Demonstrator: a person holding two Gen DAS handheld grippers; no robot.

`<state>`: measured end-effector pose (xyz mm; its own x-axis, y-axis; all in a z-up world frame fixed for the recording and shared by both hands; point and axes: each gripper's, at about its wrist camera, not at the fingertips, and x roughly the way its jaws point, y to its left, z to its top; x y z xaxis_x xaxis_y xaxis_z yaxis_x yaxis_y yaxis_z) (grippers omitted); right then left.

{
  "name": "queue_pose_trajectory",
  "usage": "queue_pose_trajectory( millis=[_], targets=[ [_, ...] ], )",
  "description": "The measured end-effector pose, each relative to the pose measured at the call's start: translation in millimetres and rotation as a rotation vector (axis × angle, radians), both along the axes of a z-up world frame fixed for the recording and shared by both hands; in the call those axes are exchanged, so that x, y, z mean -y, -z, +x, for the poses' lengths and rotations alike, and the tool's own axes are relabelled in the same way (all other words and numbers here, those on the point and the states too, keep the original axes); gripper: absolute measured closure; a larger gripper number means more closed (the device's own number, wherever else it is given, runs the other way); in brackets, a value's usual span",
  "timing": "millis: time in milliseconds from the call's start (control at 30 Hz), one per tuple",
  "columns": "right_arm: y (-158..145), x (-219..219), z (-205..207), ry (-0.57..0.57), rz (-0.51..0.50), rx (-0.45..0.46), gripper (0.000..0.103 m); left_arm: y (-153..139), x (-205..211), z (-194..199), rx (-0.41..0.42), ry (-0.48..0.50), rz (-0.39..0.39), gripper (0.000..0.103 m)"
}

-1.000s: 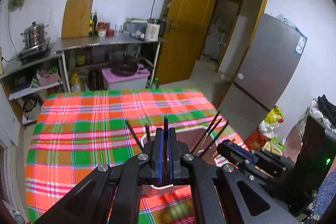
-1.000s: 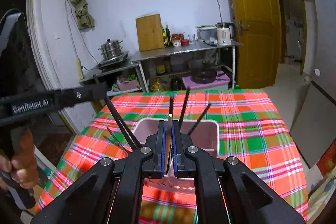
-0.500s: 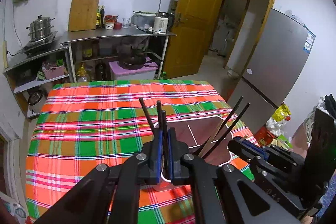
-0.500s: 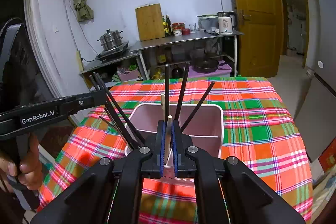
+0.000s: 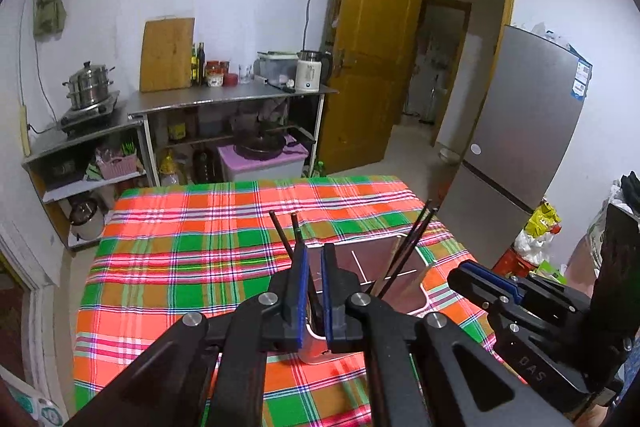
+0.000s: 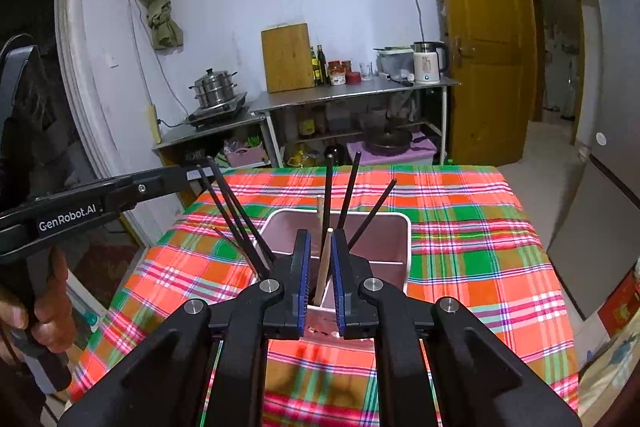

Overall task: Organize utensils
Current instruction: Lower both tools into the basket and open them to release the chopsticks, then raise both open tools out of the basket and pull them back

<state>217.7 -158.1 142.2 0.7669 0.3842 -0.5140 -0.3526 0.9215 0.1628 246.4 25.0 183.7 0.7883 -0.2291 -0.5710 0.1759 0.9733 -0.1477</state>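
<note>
A pink utensil holder (image 6: pixel 396 227) stands on the plaid tablecloth with several black chopsticks (image 6: pixel 348 195) leaning in it. My right gripper (image 6: pixel 320 239) hovers over its near rim, jaws opening. A pale wooden chopstick (image 6: pixel 326 259) stands loose between the pads, its foot in the holder. In the left wrist view the holder (image 5: pixel 372 251) lies just past my left gripper (image 5: pixel 314 251), which is shut on a black chopstick (image 5: pixel 295 227) slanting through the narrow gap. Another black chopstick (image 5: pixel 278 227) leans beside it. The right gripper (image 5: pixel 460 277) shows at the right, the left gripper (image 6: pixel 198 173) at the left.
The plaid table (image 5: pixel 200 247) drops to the floor at its far and right edges. Steel shelves (image 6: pixel 352 91) with a pot, kettle and cutting board line the back wall. A fridge (image 5: pixel 532 131) stands right of the table. A person's hand (image 6: pixel 48 307) grips the left handle.
The right pads have parted from the pale chopstick, which now stands free between them. The left gripper has drawn back a little, and its black chopstick now slants instead of standing straight.
</note>
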Motion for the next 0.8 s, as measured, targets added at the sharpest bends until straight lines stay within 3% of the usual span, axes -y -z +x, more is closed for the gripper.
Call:
queue_pose_trajectory(
  millis=[433, 533, 800],
  targets=[
    [-12, 6, -49, 0.002, -0.014, 0.070, 0.091, -12, 7, -64, 0.074, -0.007, 0.003, 0.097],
    [-10, 8, -61, 0.002, -0.015, 0.077, 0.084, -7, 10, -80, 0.081, -0.010, 0.000, 0.097],
    [9, 11, -92, 0.008, -0.023, 0.067, 0.083, 30, 13, -118, 0.069, -0.010, 0.012, 0.097]
  ],
)
